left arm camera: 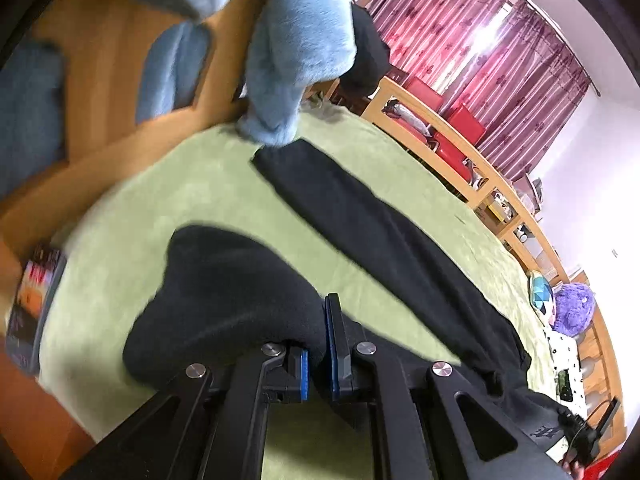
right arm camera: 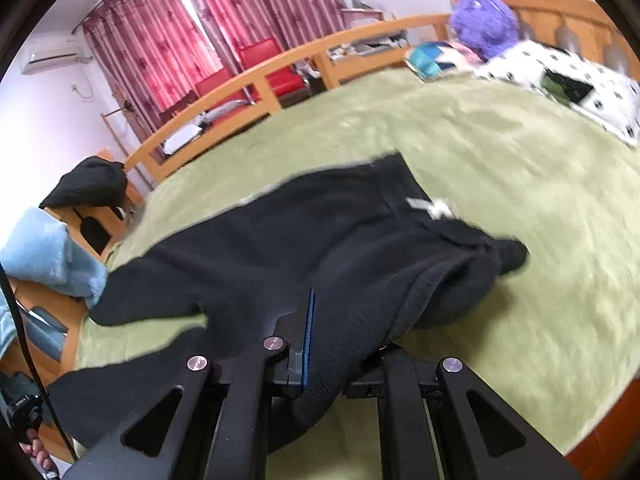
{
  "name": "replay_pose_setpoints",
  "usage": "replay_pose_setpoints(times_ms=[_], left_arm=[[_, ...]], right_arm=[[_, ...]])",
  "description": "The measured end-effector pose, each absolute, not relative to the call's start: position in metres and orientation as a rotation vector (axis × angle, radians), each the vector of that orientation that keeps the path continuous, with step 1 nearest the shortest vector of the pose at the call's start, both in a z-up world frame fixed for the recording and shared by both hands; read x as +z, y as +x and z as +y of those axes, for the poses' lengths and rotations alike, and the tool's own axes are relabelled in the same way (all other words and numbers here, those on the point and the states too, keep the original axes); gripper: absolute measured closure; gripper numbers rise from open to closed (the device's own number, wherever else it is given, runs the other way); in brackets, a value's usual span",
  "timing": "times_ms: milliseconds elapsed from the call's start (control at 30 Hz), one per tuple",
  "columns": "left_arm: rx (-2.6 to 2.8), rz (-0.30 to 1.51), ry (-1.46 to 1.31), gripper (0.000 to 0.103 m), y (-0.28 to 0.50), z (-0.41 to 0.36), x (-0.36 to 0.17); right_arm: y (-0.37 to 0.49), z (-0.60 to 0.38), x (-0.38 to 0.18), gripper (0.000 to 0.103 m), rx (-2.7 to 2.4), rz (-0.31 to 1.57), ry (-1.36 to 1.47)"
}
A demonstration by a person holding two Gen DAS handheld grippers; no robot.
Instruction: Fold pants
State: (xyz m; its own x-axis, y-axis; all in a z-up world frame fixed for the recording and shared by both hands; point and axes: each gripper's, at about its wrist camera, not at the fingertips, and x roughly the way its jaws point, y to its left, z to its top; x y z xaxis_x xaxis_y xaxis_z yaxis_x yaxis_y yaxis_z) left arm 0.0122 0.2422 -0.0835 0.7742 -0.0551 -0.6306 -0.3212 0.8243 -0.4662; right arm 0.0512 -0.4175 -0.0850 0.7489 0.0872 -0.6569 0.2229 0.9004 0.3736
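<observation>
1. Two grippers pinching one pair of black pants (right arm camera: 304,232), sprawling ahead of both over the green bedspread (right arm camera: 500,160).
2. Left gripper (left arm camera: 318,354) clenching a bunched pant leg, lifting it off the cover.
3. Right gripper (right arm camera: 340,340) clamping the draping waist fabric, hiding its right finger.
4. Lying beyond, at the bed's edge: a blue fleece (left arm camera: 296,40).

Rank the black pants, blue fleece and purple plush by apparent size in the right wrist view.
1. black pants, nearest the camera, which exaggerates them
2. blue fleece, partly cut off at the edge
3. purple plush, farthest away
</observation>
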Motion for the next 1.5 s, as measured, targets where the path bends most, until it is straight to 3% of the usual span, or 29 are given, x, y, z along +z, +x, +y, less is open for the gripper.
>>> replay_pose_setpoints(times_ms=[533, 567, 633, 667, 700, 767, 900, 1000, 1200, 1500], left_arm=[[0.140, 0.570, -0.490, 0.095, 0.243, 0.204, -0.029], [0.132, 0.570, -0.489, 0.091, 0.254, 0.199, -0.033], [0.131, 0.640, -0.474, 0.070, 0.277, 0.189, -0.051], [0.134, 0.691, -0.464, 0.049, 0.283, 0.183, -0.063], [0.138, 0.714, -0.458, 0.040, 0.286, 0.178, -0.070], [0.140, 0.721, -0.454, 0.039, 0.281, 0.170, -0.086], [0.129, 0.743, -0.476, 0.027, 0.258, 0.165, -0.106], [0.113, 0.787, -0.503, 0.026, 0.245, 0.168, -0.124], [0.060, 0.889, -0.550, 0.026, 0.218, 0.156, -0.178], [0.089, 0.922, -0.600, 0.031, 0.248, 0.139, -0.229]], right_arm=[[0.280, -0.419, -0.046, 0.091, -0.054, 0.635, 0.431], [0.294, -0.420, -0.050, 0.087, -0.065, 0.632, 0.441], [0.311, -0.418, -0.064, 0.061, -0.089, 0.669, 0.436], [0.314, -0.417, -0.073, 0.053, -0.085, 0.695, 0.440], [0.314, -0.415, -0.082, 0.046, -0.069, 0.717, 0.441], [0.309, -0.408, -0.097, 0.046, -0.042, 0.758, 0.421], [0.279, -0.398, -0.118, 0.044, -0.022, 0.809, 0.363], [0.248, -0.396, -0.138, 0.039, -0.042, 0.868, 0.308], [0.197, -0.414, -0.189, 0.038, -0.095, 0.941, 0.390], [0.209, -0.455, -0.234, 0.038, -0.162, 0.915, 0.656]])
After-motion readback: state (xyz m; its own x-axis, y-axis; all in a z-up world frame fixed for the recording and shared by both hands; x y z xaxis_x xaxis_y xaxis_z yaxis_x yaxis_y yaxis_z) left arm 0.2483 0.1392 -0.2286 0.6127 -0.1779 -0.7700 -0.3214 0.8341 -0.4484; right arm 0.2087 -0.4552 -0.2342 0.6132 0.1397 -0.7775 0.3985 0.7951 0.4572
